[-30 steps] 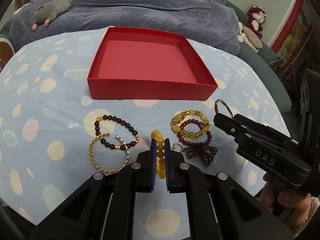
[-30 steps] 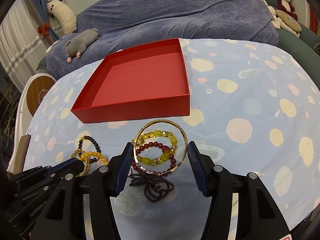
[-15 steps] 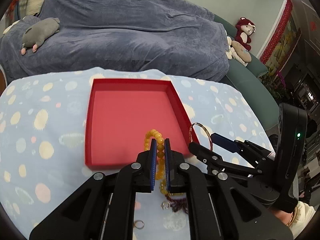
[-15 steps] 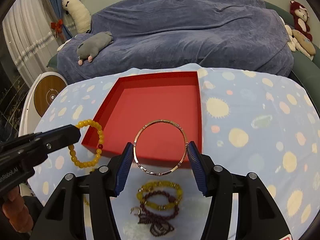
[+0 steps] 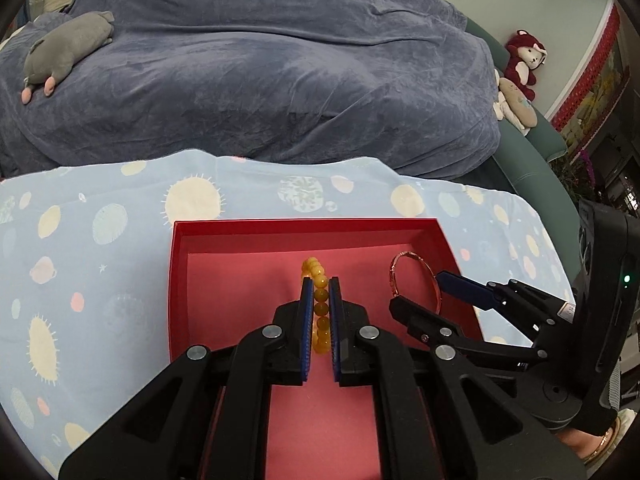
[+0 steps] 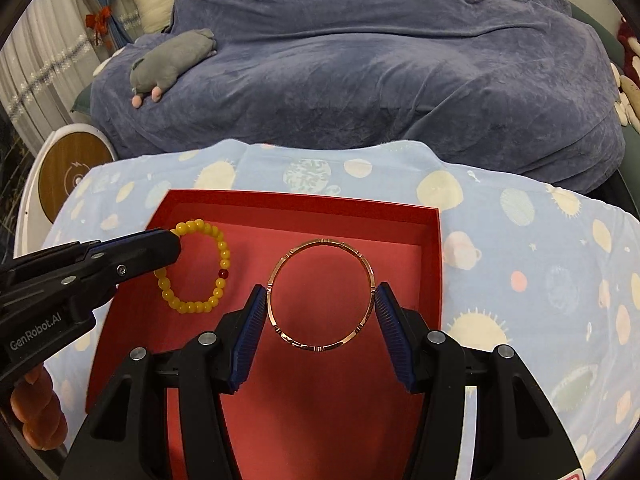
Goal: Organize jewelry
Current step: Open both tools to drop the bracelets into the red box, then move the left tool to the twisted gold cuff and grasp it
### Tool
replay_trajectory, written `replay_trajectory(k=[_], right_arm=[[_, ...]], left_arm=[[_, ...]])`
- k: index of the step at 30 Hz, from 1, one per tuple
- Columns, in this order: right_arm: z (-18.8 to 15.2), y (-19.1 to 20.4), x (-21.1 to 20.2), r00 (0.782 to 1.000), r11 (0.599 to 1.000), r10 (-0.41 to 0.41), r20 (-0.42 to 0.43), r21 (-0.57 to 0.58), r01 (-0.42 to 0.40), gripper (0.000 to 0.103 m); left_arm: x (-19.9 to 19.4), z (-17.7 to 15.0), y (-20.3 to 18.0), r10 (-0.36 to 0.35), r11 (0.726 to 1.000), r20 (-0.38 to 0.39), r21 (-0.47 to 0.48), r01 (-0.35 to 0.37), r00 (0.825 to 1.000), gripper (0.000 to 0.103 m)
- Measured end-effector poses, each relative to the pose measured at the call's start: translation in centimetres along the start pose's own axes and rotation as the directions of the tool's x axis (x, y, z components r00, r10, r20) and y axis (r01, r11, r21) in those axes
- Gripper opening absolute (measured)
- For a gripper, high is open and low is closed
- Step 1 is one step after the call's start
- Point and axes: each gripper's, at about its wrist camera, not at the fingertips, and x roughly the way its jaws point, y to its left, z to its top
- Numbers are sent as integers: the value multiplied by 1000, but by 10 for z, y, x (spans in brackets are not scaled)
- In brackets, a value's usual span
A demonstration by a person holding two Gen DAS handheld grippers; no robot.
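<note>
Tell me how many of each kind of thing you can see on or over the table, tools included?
Bracelets: 2, a bead bracelet and a bangle
Boxes: 1, the red box
Grippers: 2, the left gripper and the right gripper
Total: 5

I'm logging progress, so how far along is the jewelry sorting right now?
Done: nothing lies loose in the red box yet. In hand: the left tool grips the yellow bead bracelet, and the right tool holds the gold bangle, both above the box floor. Left: releasing both; whether other pieces remain on the table isn't visible now.
</note>
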Motion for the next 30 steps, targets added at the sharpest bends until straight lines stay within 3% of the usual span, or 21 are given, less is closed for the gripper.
replay_trajectory(k=[9,11,12,21,30], right_arm=[[9,1,30,998,999,-31,-63,-32,29,56],[9,1,26,998,999,-43,-45,-29,41,59],[8,1,22,999,999,-38,-37,-19,37,60],[-21,10,-46,998,1000,-30,50,4,30,61],[-89,25,-125,993,998,-56,108,5,56,61]], left_arm=[[35,3,30,56,996,-53,-62,-59,997,10],[31,1,34,63,995,-43,-80,-66,997,25],[27,-1,36,60,994,-34,-91,-63,998,27],[-28,-24,18,73,996,25,-49,-72,997,28],[-101,-85,-6,94,996,52,-6,-94,994,28]])
